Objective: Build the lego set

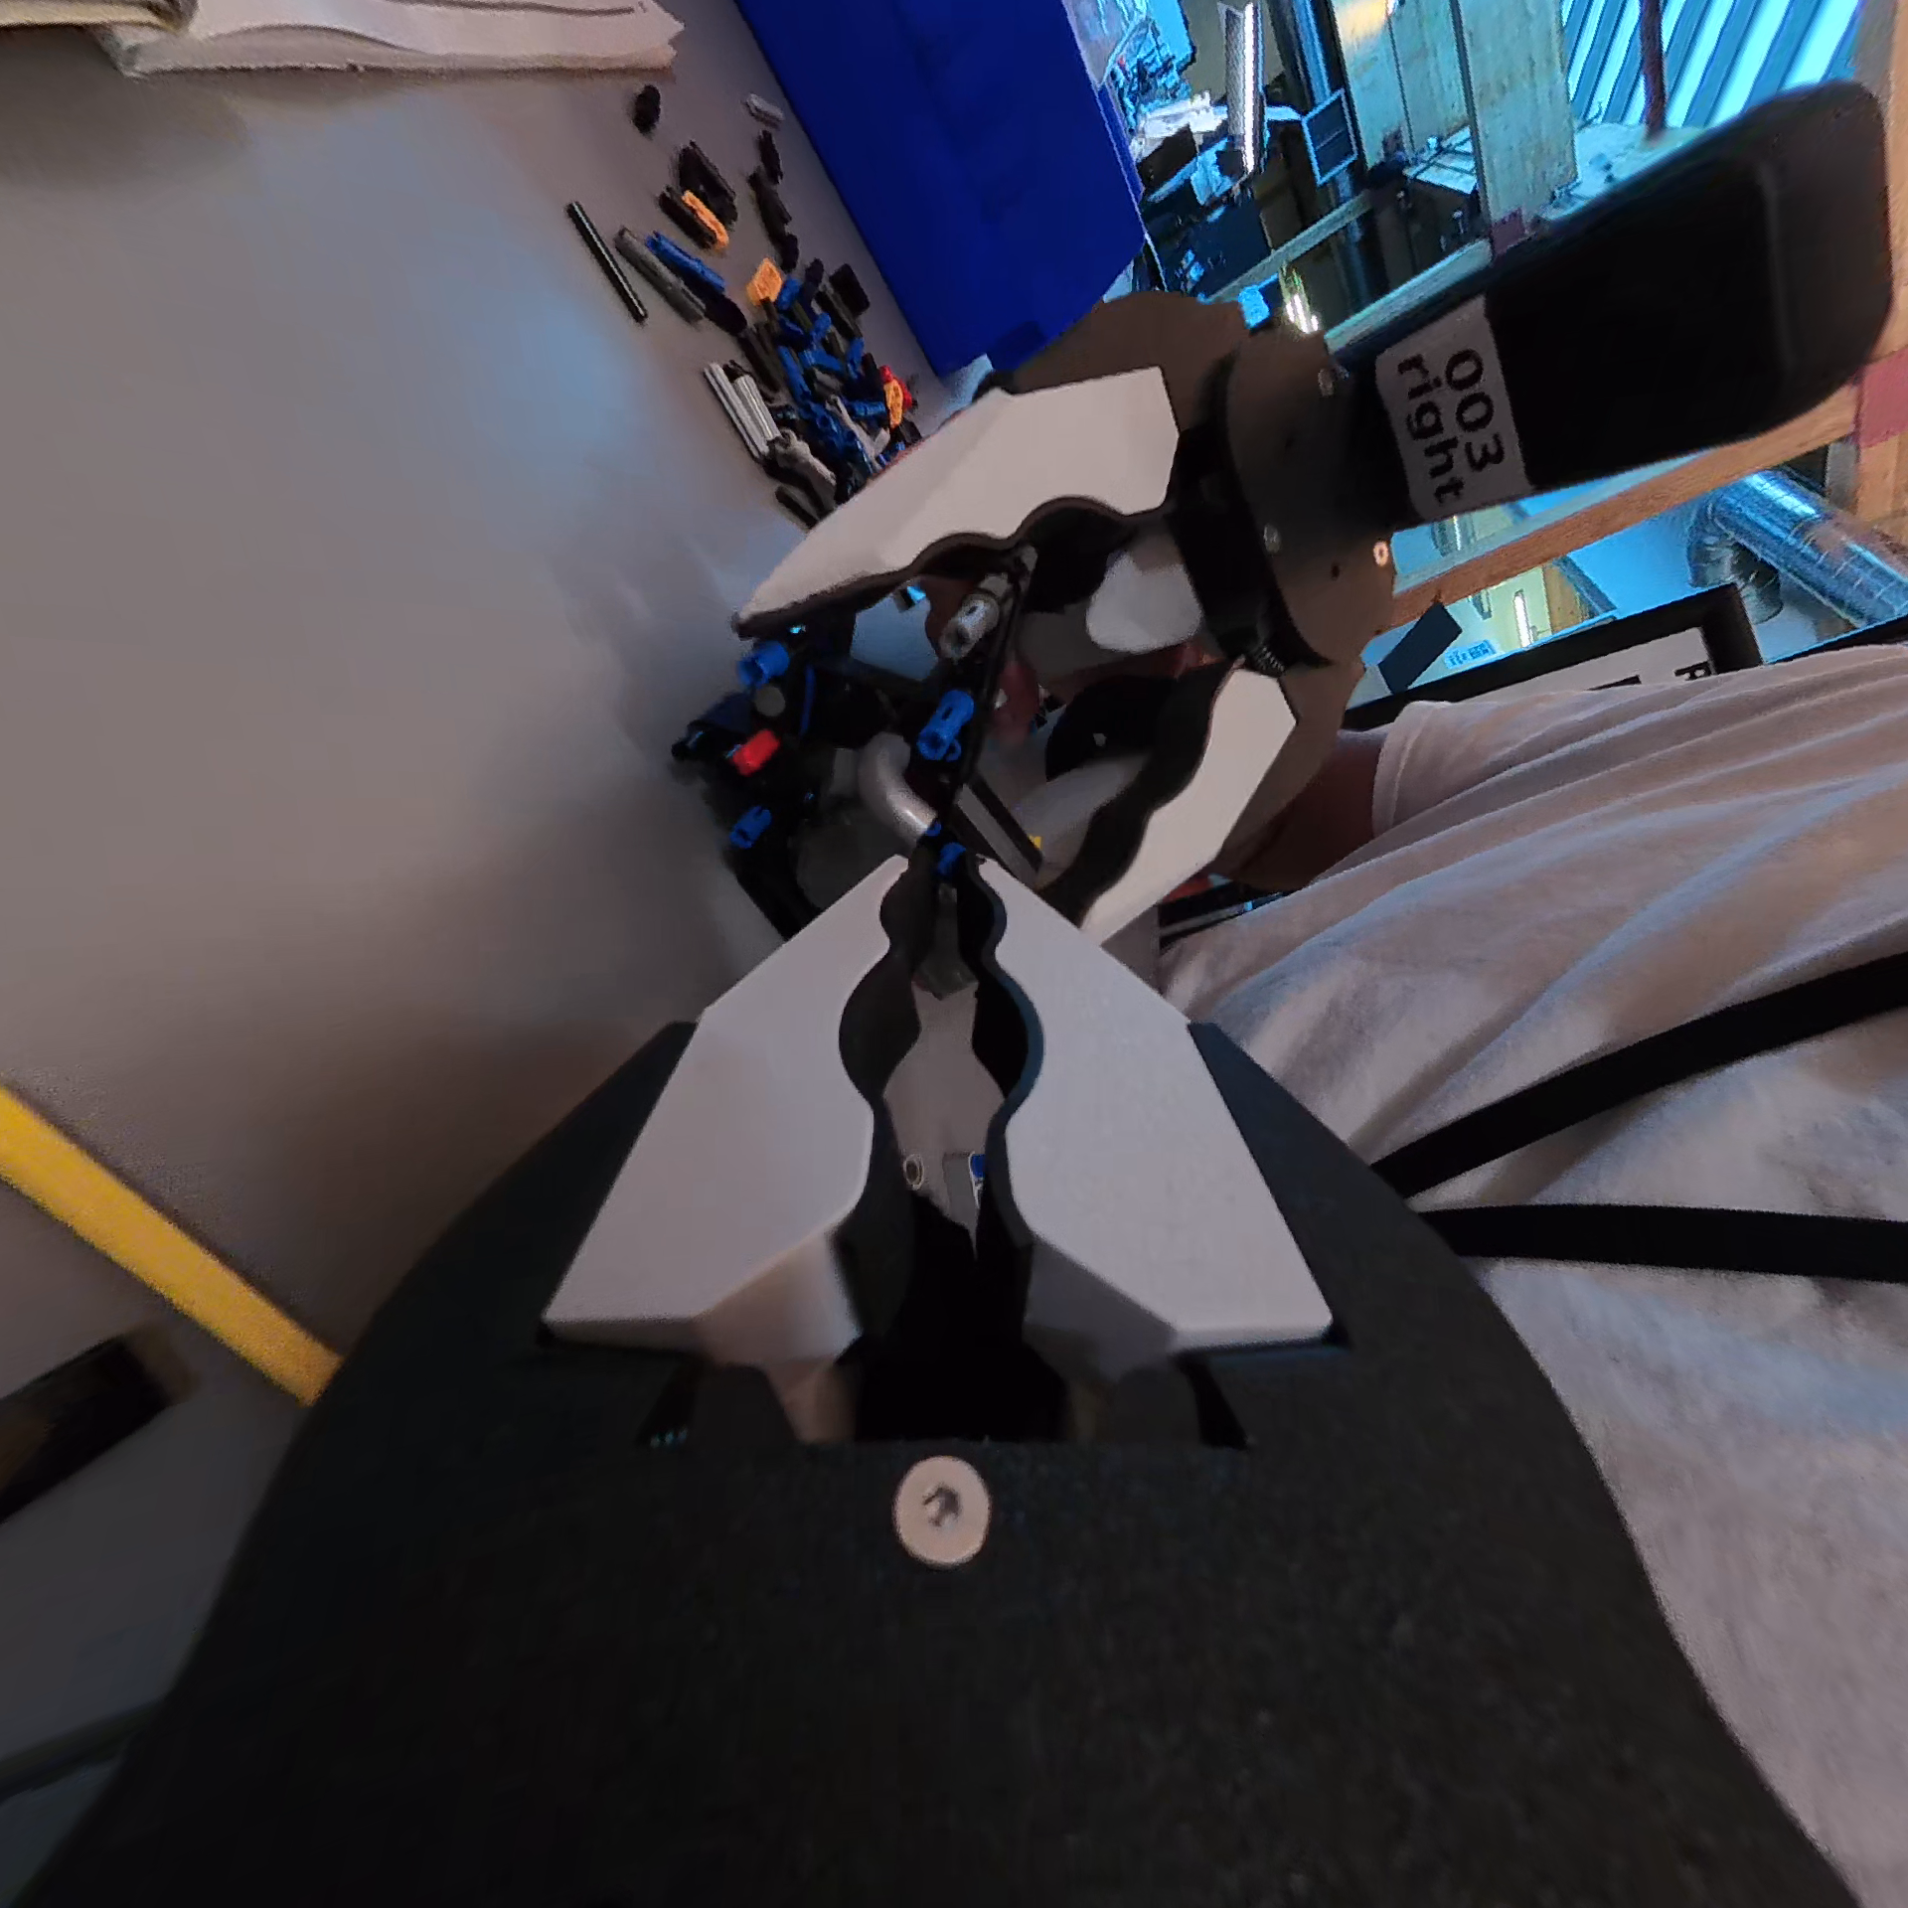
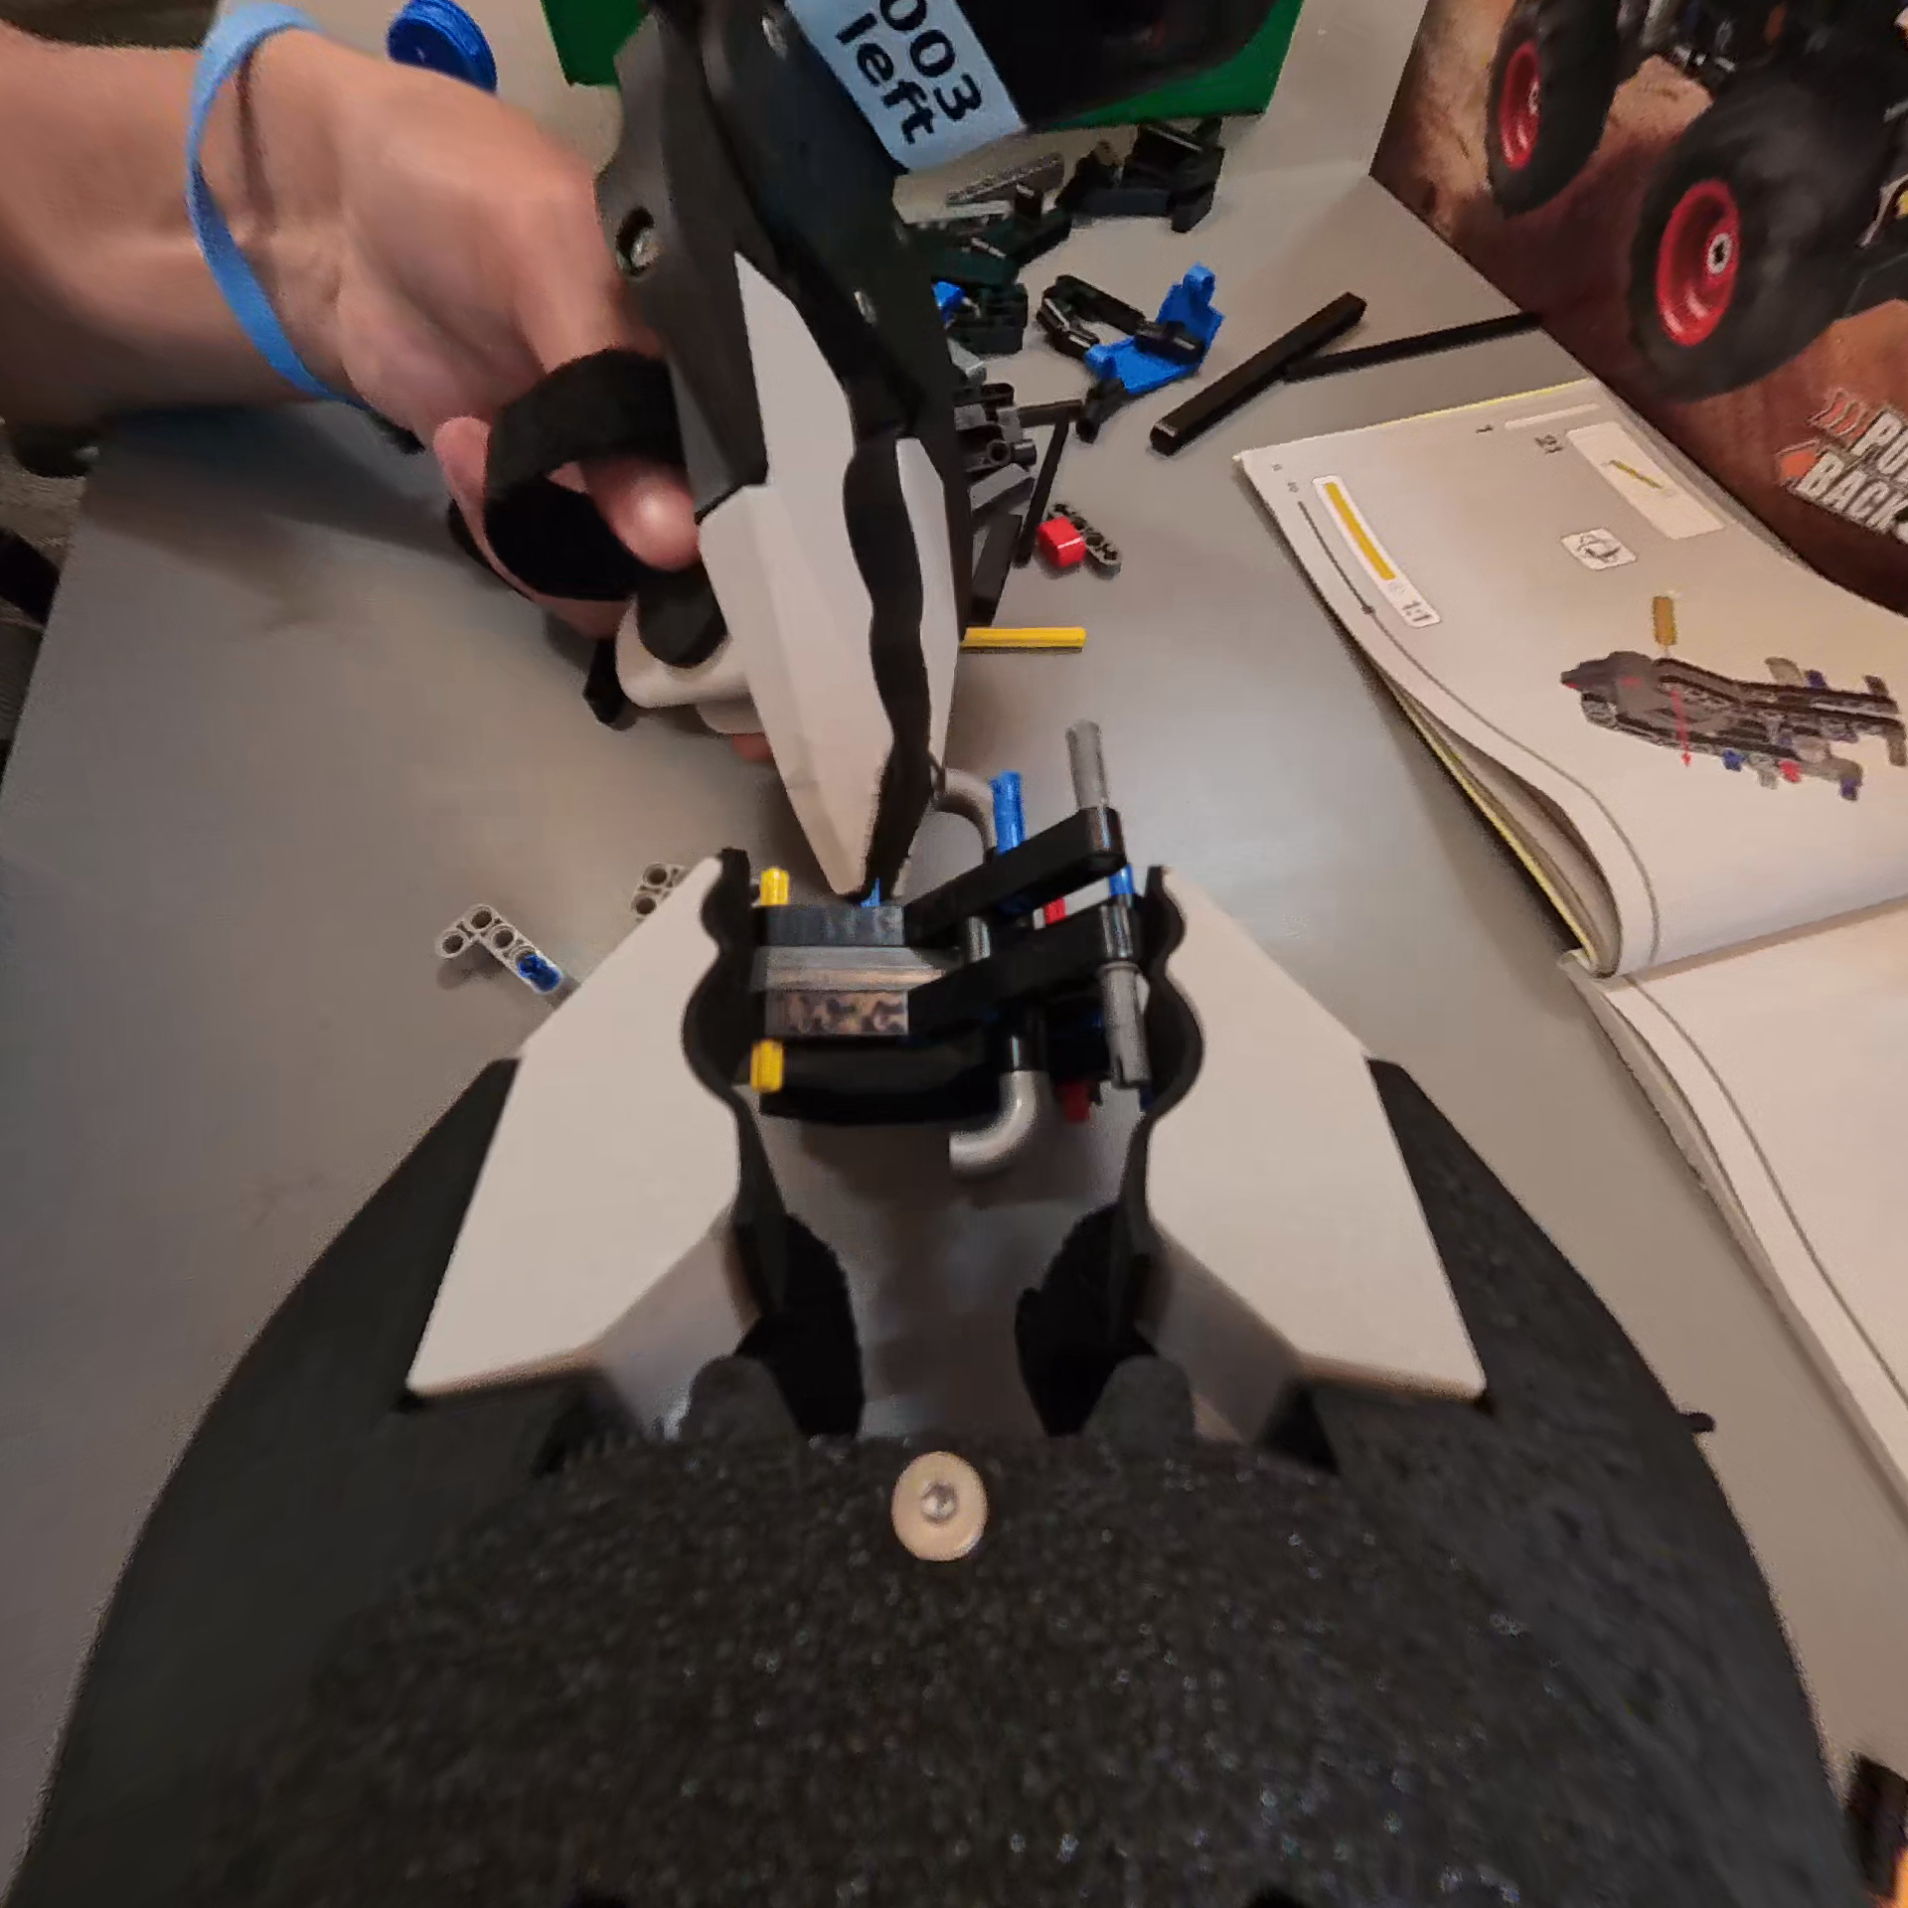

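Gripping the half-built black chassis assembly (image 2: 929, 991) between the spread fingers of the right gripper (image 2: 945, 991), with yellow pins (image 2: 766, 1063) against one pad and a grey axle (image 2: 1120, 991) against the other, holding it just above the grey table (image 2: 258, 1032). Coming down from above, the left gripper (image 2: 883, 878), fingers pressed nearly together, pinching a small blue pin (image 1: 948, 855) at its tips and touching the top of the assembly beside a curved grey pipe piece (image 2: 996, 1120). Judging by this, fitting a connector pin into the frame, an early-to-middle step of the build. Calling next, most likely, for a straight push along the hole's line while the right gripper braces the frame, then a release; a tilted pin could jam or slip free. Lying just beyond, a light grey angled beam (image 2: 496, 945), a yellow axle (image 2: 1022, 638) and a red connector (image 2: 1063, 542). Spreading open to the right, the instruction booklet (image 2: 1549, 640). Scattered farther back, loose black and blue parts (image 2: 1125, 330), long black beams (image 2: 1254, 372), the set's printed box (image 2: 1673, 207), and a hand (image 2: 413, 310) with a blue wristband working the left tool.
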Demonstrator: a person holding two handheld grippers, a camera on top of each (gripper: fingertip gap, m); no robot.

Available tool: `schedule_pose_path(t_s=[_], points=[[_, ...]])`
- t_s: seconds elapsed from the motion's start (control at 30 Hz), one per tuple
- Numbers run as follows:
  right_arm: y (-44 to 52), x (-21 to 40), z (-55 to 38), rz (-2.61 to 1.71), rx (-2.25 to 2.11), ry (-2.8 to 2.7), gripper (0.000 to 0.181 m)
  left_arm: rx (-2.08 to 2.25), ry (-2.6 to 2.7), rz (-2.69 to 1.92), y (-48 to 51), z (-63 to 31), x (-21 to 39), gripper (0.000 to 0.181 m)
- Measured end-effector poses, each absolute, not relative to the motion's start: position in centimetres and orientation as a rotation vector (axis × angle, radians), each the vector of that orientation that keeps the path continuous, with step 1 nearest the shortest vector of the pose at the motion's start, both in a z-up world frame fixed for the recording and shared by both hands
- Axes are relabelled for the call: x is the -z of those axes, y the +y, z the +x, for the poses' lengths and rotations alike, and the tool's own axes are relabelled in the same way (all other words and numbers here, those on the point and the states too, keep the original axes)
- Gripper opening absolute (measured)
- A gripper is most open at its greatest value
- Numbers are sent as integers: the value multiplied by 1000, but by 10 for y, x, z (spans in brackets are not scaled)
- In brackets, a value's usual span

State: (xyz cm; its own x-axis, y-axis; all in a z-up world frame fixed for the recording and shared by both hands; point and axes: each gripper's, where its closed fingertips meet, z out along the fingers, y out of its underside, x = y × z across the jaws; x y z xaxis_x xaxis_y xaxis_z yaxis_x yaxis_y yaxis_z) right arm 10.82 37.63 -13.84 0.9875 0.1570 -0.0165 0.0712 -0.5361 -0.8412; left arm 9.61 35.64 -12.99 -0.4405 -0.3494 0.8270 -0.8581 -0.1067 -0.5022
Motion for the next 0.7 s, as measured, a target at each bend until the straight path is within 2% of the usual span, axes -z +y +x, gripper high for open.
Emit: schedule_pose_path(t_s=[0.7], points=[[373, 138, 106, -2116, -129, -207, 71, -1574, -1778, 1285, 356, 94, 130, 1]])
